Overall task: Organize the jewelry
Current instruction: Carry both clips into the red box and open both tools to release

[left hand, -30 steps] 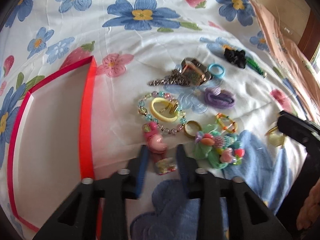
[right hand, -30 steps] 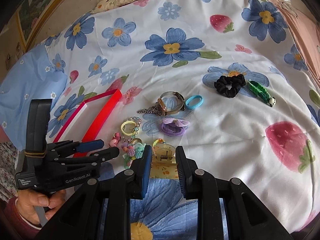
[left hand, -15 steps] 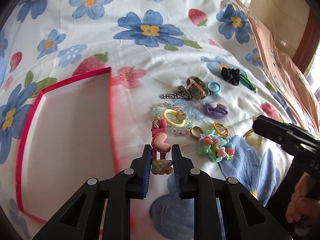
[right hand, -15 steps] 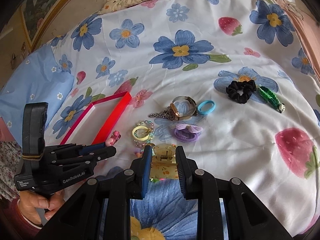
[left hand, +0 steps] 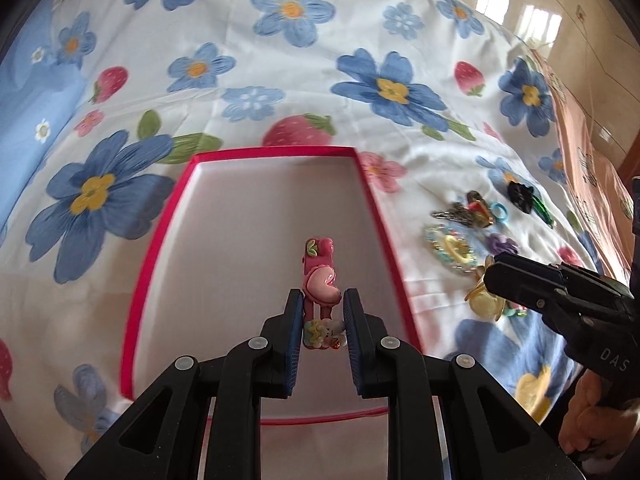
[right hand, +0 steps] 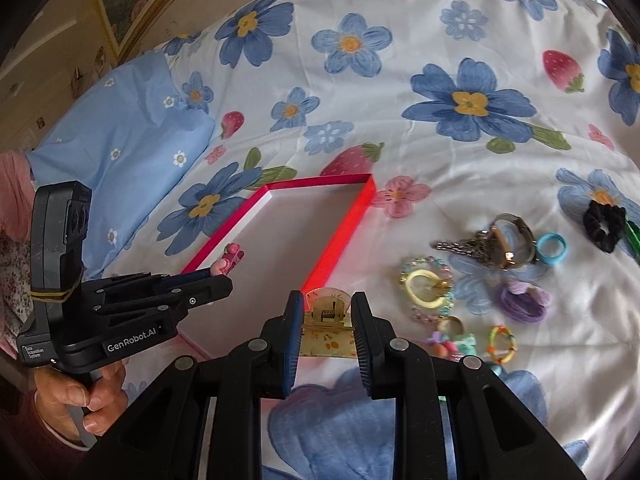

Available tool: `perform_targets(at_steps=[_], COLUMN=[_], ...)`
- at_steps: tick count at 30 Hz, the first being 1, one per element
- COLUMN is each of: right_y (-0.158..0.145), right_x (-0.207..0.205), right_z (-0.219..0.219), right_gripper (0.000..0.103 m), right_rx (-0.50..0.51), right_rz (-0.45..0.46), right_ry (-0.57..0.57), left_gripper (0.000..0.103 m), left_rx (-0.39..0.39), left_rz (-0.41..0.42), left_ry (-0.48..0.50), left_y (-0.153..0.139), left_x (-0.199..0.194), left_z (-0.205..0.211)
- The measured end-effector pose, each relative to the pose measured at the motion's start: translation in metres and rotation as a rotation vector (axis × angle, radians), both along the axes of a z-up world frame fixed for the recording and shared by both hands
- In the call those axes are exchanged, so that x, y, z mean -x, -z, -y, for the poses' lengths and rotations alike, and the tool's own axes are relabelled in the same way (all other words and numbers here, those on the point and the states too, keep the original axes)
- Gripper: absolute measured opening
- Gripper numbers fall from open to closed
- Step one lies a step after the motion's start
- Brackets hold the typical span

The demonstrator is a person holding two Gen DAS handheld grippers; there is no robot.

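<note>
The left gripper (left hand: 320,316), clamping a pink hair clip (left hand: 320,280), had swung over the red tray (left hand: 256,156); the right gripper (right hand: 325,320) gripped a yellow claw clip (right hand: 328,320) beside it.

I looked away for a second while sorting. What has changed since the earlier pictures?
The left gripper closed on the pink hair clip, lifted it off the bedspread and carried it over the red box. The right gripper kept its yellow claw clip and followed toward the box. The remaining jewelry lies as before.
</note>
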State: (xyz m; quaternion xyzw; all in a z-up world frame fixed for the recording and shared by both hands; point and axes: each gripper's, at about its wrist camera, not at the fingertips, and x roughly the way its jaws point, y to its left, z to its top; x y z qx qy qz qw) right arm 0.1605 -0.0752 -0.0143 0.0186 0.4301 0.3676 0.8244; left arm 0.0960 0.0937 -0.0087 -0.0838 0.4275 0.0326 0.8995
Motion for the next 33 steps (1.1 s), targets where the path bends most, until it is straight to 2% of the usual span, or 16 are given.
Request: perform_targets(at_steps=[5, 13, 24, 33], right_y=[0.006, 0.027, 0.052, 0.052], right_x=[0.006, 0.009, 0.006, 0.010], right_z=[-0.043, -0.089, -0.115, -0.118], right_gripper=[0.024, 0.024, 0.024, 0.029], right_rx=[0.001, 0.040, 0.136, 0.161], right_rz=[-0.005, -0.027, -0.049, -0.043], right_ry=[-0.084, -0.175, -0.236, -0.257], left_gripper=[0.019, 0.019, 0.019, 0.021], left_rx=[0.029, 0.080, 0.102, 0.070], left_rz=[-0.025, -0.089, -0.165, -0.171], left_ry=[-0.052, -0.088, -0.090, -0.098], left_y=[0.005, 0.025, 0.052, 0.053], left_x=[0.008, -0.005, -0.028, -0.028], left_z=[-0.023, -0.045, -0.056, -0.052])
